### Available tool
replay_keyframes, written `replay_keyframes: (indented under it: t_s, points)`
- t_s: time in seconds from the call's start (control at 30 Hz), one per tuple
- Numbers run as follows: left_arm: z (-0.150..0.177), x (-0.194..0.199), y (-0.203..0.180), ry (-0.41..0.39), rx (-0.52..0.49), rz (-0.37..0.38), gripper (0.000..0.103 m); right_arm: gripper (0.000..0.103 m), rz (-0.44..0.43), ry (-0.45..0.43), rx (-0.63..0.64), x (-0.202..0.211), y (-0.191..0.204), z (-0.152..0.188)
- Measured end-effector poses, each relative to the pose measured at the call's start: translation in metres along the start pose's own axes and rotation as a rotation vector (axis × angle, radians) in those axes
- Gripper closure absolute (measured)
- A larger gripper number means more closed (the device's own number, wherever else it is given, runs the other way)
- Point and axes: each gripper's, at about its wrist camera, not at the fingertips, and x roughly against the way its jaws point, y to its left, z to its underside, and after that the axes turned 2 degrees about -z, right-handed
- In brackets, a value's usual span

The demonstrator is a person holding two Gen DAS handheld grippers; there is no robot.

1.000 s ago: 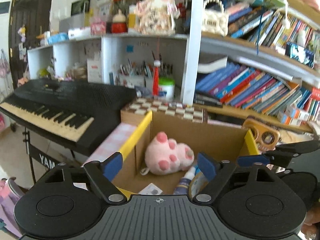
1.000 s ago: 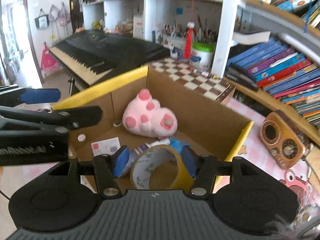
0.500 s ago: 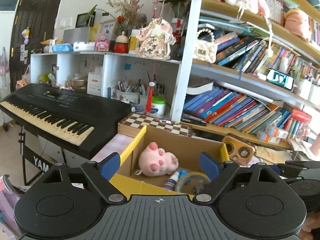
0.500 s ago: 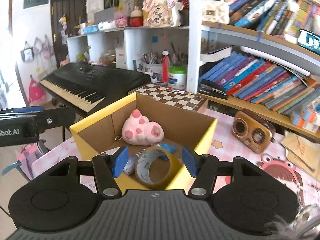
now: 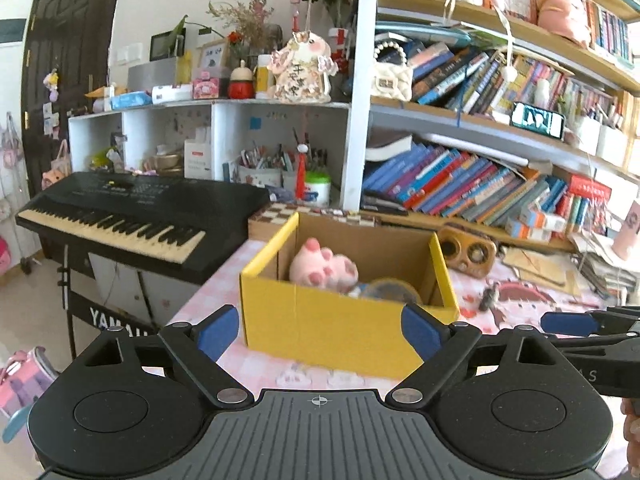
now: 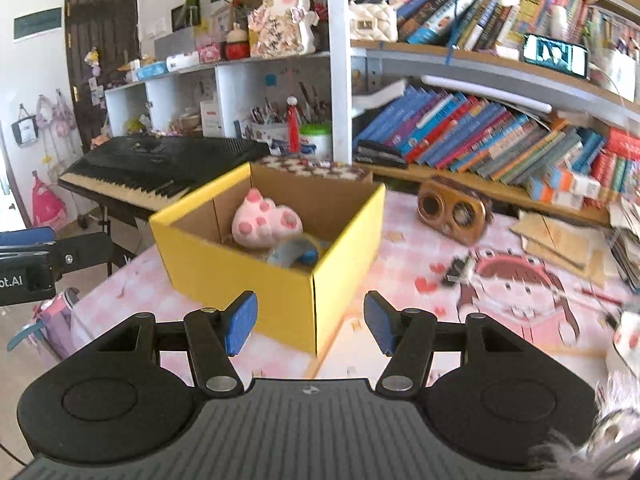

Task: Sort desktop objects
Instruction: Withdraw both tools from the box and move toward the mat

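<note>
Both the left gripper (image 5: 319,330), jaws just widening, and right gripper (image 6: 311,324) are hanging empty and open before the yellow box (image 6: 240,268)

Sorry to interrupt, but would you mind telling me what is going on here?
A person is sorting desk items into a yellow box, a gripper in each hand. The left gripper and right gripper are both open and empty, short of the box. A pink plush and a tape roll already lie inside.
</note>
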Motion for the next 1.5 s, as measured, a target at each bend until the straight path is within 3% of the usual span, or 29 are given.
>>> replay_keyframes:
  t_s: [0.4,0.63,0.97,1.5]
  points:
    - [0.035,0.030,-0.002,0.059,-0.040,0.008,0.012,0.043,0.054,0.033,0.057,0.034,0.019,0.055]
    - [0.056,0.040,-0.010,0.110,-0.058,0.028,0.012,0.042,0.058,0.059,0.026,0.045,0.023,0.076]
    - [0.073,0.039,-0.026,0.187,-0.093,0.087,0.012,0.039,0.063,0.086,0.007,0.054,0.022,0.088]
    - [0.080,0.045,-0.052,0.201,-0.148,0.177,0.012,0.038,0.128,0.099,-0.050,0.072,0.004,0.102]
